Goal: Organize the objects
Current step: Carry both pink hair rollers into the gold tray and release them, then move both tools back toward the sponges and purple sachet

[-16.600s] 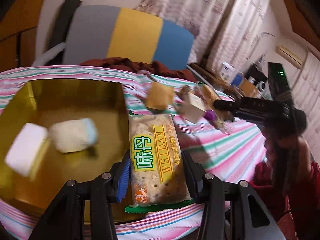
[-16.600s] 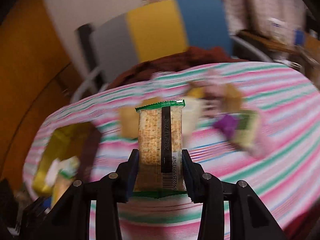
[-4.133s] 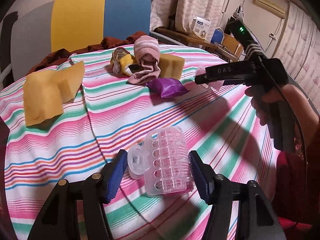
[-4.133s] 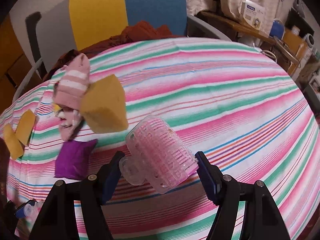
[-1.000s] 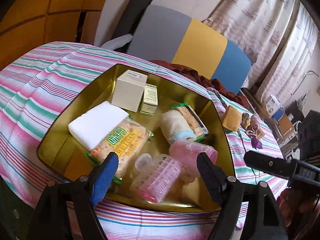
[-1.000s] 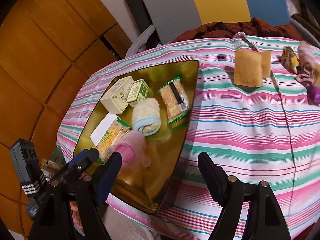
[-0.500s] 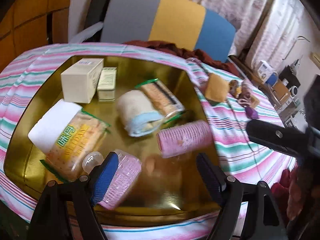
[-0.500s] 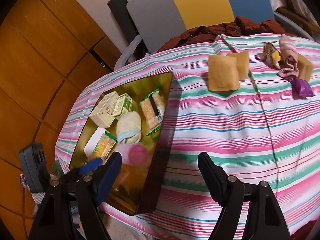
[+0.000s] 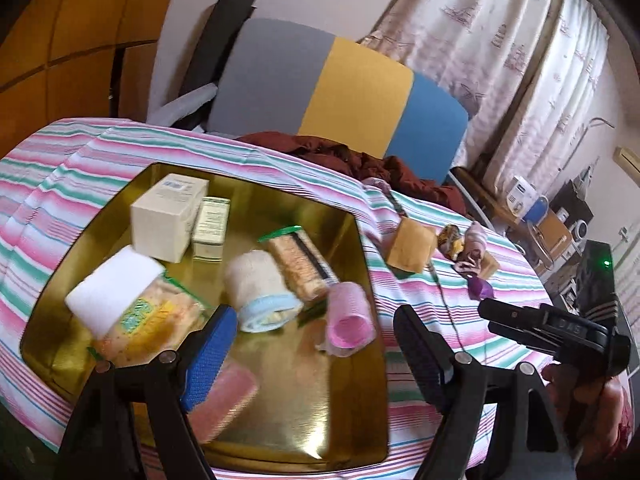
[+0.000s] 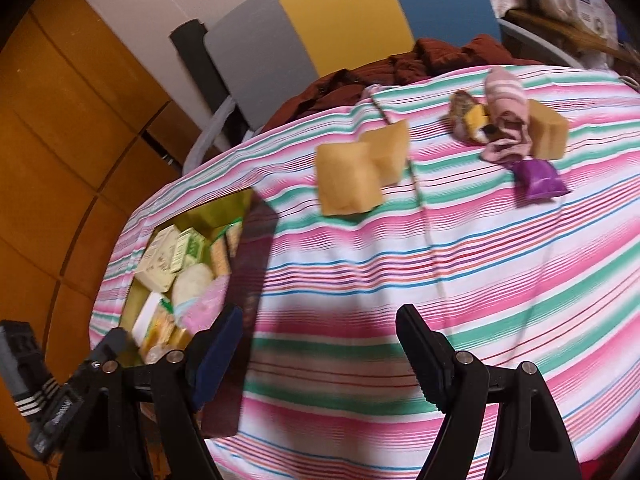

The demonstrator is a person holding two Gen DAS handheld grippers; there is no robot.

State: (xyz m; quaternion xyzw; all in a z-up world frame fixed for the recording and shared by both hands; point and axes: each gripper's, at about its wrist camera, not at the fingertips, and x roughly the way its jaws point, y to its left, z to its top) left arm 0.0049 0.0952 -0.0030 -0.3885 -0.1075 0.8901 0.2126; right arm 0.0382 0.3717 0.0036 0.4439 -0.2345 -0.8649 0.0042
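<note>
Here, a striped tablecloth (image 10: 460, 272) covers the table, and a big gold tray (image 9: 304, 412) sits on it. Everything else can be told from that tray.

Inside the tray, at its far side, a cream box (image 9: 168, 216) stands with a small green box (image 9: 210, 227) touching it. Nearer the middle of the tray lie a white block (image 9: 108, 292), a cracker pack (image 9: 156, 328), a rolled white cloth (image 9: 260, 292) and a second cracker pack (image 9: 300, 264) beside the cloth. A pink hair roller (image 9: 348, 320) lies by the tray's right wall. Another pink hair roller (image 9: 224, 404) lies at the tray's near side, blurry.

Outside the tray, to its right, sit two yellow sponges (image 10: 360, 172). Farther from the tray are a pink sock (image 10: 506, 120), one more sponge (image 10: 548, 132) and a purple packet (image 10: 540, 178).

The left gripper (image 9: 316, 360) hangs over the near side of the tray with its fingers spread wide, holding nothing. The right gripper (image 10: 320, 352) is over the cloth just right of the tray, fingers spread wide too, and it holds nothing.
</note>
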